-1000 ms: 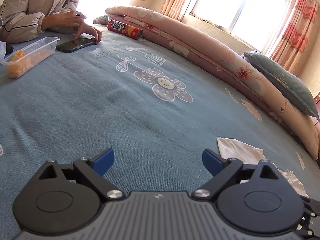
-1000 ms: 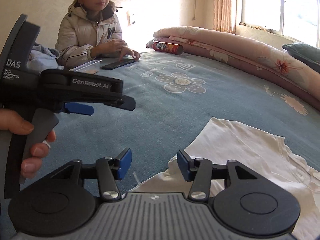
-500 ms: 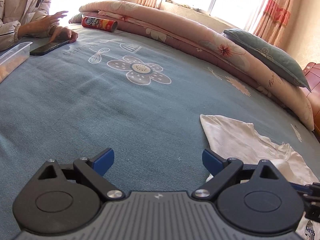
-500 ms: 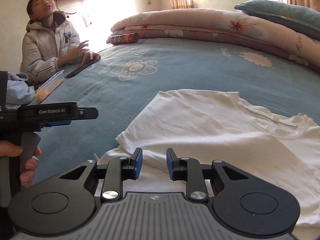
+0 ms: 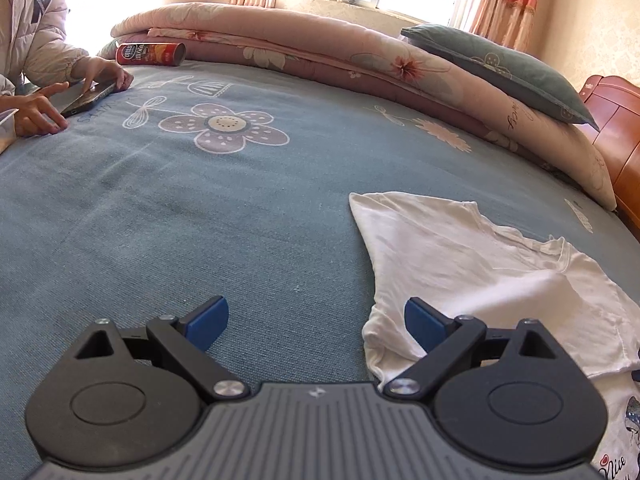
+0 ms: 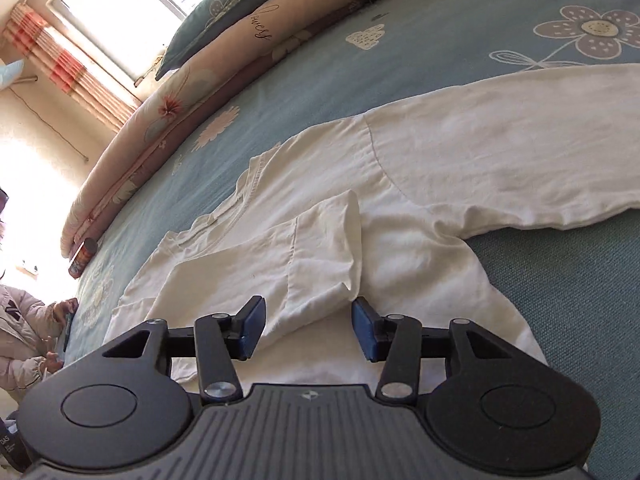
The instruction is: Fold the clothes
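Observation:
A white long-sleeved shirt (image 5: 472, 256) lies spread on the blue bedspread (image 5: 200, 208), at the right of the left wrist view. My left gripper (image 5: 316, 322) is open low over the bedspread, its right finger over the shirt's left edge. In the right wrist view the shirt (image 6: 460, 152) fills the middle, one sleeve stretched to the right and the other sleeve (image 6: 296, 268) folded over the body. My right gripper (image 6: 308, 328) is open just above that folded sleeve, nothing pinched between its blue pads.
A rolled pink floral quilt (image 5: 360, 60) and a teal pillow (image 5: 500, 68) line the far side of the bed. A red snack can (image 5: 150, 54) lies near it. A person's hands (image 5: 40, 108) rest by a phone (image 5: 88, 98) at far left. A wooden headboard (image 5: 620, 132) stands at right.
Both grippers swung right toward the shirt. The right gripper widened from nearly shut to open and tilted over the folded sleeve. More of the shirt shows in the left wrist view.

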Motion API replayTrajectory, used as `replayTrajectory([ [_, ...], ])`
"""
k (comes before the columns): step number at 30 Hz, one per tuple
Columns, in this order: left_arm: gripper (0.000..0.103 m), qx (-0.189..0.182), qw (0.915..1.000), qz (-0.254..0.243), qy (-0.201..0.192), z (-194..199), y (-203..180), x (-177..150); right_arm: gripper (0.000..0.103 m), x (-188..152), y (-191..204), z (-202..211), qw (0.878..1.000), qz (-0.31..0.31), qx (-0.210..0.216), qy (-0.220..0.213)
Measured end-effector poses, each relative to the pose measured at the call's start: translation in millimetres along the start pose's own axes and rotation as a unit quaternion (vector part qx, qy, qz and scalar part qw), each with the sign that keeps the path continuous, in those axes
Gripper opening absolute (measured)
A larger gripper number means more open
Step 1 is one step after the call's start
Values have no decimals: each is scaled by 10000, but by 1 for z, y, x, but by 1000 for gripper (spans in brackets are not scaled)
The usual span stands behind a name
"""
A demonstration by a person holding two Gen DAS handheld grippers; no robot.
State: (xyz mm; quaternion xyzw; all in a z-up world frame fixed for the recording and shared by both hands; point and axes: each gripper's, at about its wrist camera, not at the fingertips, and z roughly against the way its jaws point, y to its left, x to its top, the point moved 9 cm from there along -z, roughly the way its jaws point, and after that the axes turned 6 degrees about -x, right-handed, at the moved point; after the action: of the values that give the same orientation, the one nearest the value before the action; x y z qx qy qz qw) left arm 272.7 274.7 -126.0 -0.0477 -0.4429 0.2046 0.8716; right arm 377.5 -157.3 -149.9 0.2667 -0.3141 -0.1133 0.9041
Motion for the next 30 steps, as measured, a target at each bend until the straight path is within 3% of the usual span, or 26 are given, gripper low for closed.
replayTrajectory([
  [3, 95, 30, 10000, -17, 38, -2, 0, -1, 51, 3, 7, -9, 10000, 54, 17, -54],
  [5, 95, 39, 10000, -29, 55, -3, 1, -2, 19, 5, 11, -10, 9994, 306, -103, -103],
  [6, 95, 43, 10000, -36, 58, -3, 1, -2, 10, 6, 12, -9, 9989, 417, -164, -130],
  [12, 95, 67, 10000, 11, 35, -1, 3, -1, 9, 19, 11, 9, 9959, 696, -394, -412],
  [15, 95, 57, 10000, 15, 46, -2, 4, -1, 24, 20, 4, 4, 9929, 861, -765, -288],
  [17, 95, 58, 10000, -4, 41, -1, 3, -1, 27, 21, 3, 4, 9901, 953, -980, -327],
  [23, 95, 28, 10000, 7, 3, 0, 3, 1, 32, 32, 21, 17, 9829, 1270, -1065, -800],
  [26, 95, 78, 10000, 5, -40, 2, 4, 2, 32, 26, 56, 5, 9822, 1652, -679, -588],
  [30, 95, 165, 9999, 39, 4, 1, 9, 2, 32, 20, 74, -17, 9647, 2349, -1043, -573],
])
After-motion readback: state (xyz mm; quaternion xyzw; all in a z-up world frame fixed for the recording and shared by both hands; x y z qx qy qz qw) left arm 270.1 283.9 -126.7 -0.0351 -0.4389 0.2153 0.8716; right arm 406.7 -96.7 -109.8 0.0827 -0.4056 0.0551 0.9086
